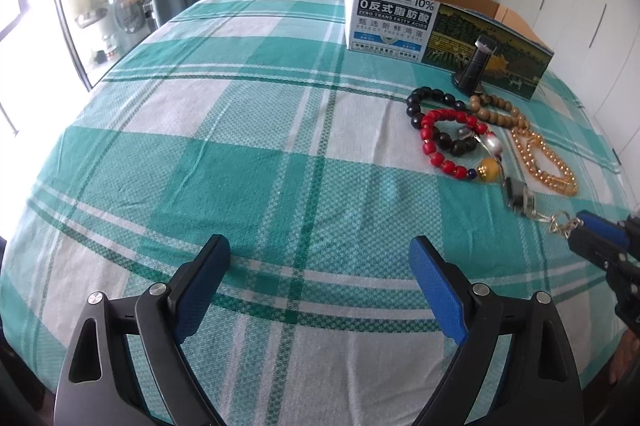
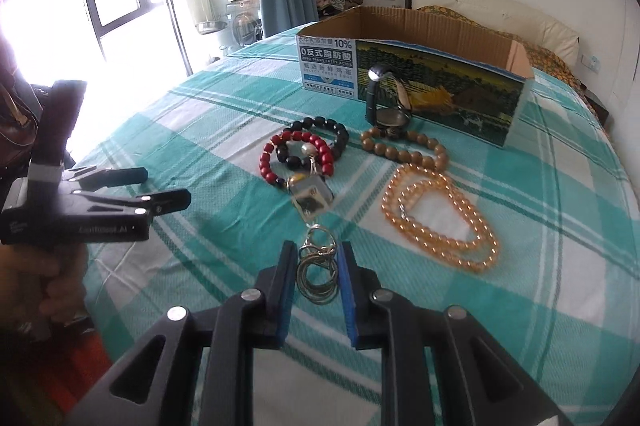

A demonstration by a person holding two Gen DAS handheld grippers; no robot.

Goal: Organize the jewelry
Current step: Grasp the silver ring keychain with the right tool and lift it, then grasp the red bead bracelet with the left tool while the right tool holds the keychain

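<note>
Two claws: right claw (image 2: 318, 268) pinching silver key rings (image 2: 316, 276) of beaded charm; left claw (image 1: 320, 266) spread, empty.

The bedsheet (image 1: 240, 154) is checked in teal and white with dark green lines. On it lie a red bead bracelet (image 2: 298, 156), a black bead bracelet (image 2: 332, 132), tan wooden beads (image 2: 416, 154) and a golden-amber necklace (image 2: 448, 222), plus silver key rings (image 2: 316, 274). The far cardboard box (image 2: 420, 86) is brown inside, with a white-and-blue label and green landscape print.
</note>
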